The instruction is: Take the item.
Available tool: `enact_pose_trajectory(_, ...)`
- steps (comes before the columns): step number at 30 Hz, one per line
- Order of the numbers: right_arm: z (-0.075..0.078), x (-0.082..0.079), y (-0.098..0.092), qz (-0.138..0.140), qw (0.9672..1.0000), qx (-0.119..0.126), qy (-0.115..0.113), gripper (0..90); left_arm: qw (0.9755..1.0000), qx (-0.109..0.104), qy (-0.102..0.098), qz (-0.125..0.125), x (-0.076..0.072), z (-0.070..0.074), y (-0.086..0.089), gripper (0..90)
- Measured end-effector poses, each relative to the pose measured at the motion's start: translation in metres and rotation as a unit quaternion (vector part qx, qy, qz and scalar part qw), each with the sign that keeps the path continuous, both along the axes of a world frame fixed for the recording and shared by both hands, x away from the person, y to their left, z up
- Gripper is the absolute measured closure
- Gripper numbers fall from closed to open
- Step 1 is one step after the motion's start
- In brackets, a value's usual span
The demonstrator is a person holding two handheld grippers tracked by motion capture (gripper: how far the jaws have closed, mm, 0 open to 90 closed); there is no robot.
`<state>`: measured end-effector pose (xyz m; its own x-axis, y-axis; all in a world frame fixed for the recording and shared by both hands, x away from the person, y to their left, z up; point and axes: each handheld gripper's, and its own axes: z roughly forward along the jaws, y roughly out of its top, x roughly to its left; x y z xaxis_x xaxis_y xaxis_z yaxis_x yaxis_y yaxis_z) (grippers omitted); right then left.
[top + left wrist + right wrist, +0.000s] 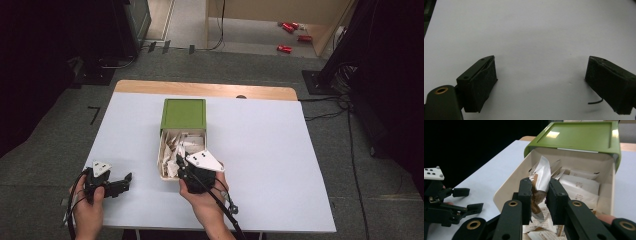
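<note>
A green-lidded box [183, 114] stands mid-table with its cream drawer [162, 155] pulled out toward me, full of several white and brown paper sachets [579, 186]. My right gripper [179, 161] hovers over the drawer's near end, shut on one white-and-brown sachet [541, 180] that stands upright between its jaws, lifted above the others. My left gripper [127, 179] rests low over the white table [536, 37] at the near left, jaws wide open with nothing between them. It also appears at the left of the right gripper view [471, 200].
The white table top [270, 150] has bare room right of the box and between the two grippers. A wooden strip [205, 89] runs along its far edge. Cables trail from both grippers toward the near edge. Red cans [290, 27] lie on the floor far behind.
</note>
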<state>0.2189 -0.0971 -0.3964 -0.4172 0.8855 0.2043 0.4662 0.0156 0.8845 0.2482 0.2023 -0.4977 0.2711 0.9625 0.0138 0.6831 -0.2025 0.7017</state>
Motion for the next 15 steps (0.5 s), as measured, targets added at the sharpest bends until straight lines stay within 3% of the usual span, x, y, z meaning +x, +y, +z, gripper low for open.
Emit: enact_pose_trajectory(15,0.012,0.001,-0.023,-0.022,0.9996,0.001,-0.015,75.9,1.0000,0.000,0.000,0.000,0.000,0.000,0.000,10.7)
